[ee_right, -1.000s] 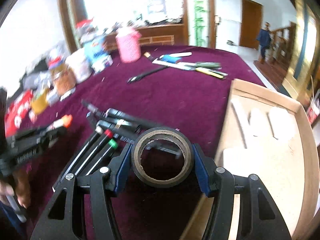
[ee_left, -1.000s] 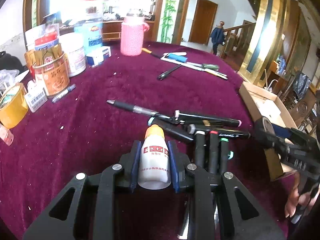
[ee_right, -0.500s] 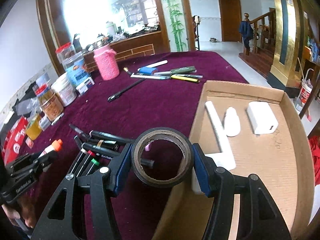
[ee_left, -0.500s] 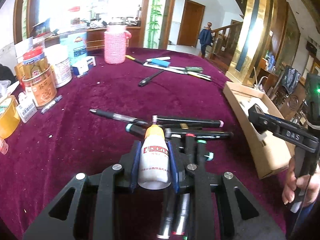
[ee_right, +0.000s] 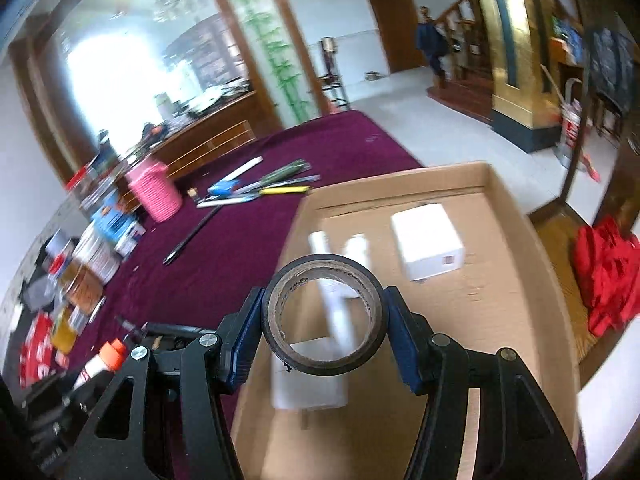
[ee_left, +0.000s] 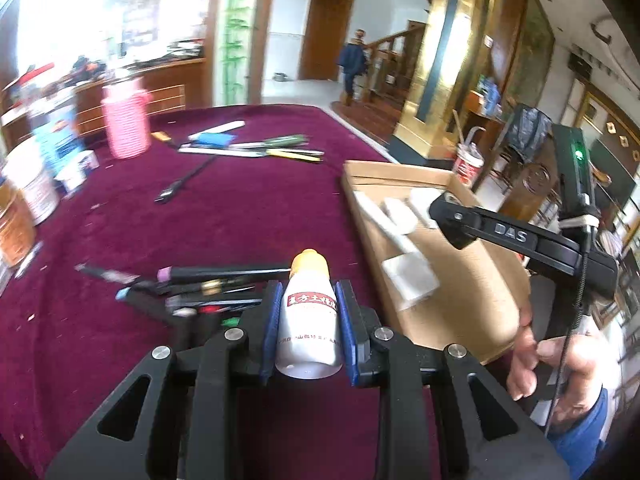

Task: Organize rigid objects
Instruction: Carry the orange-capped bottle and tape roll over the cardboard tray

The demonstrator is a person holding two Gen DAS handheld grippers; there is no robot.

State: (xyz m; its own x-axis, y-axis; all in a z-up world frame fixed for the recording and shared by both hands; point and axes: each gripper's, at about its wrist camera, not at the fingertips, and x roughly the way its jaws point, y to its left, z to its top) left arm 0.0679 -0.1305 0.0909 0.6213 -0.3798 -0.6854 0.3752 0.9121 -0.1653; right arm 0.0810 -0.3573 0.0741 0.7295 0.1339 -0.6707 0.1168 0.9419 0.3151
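Now my left gripper [ee_left: 307,320] pinching a smooth white bottle [ee_left: 309,322] above the plush maroon tabletop [ee_left: 240,208], my right gripper [ee_right: 325,320] clamping a dark tape ring [ee_right: 325,315] over the cardboard box [ee_right: 516,216], red cloth [ee_right: 608,276] only in the right view.

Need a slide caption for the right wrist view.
Right gripper holds a tape roll over the cardboard box.

"DAS" stands in pale letters on the arm of the right tool [ee_left: 452,220]; the red label on the small white bottle [ee_left: 309,320] carries characters too blurred to read.
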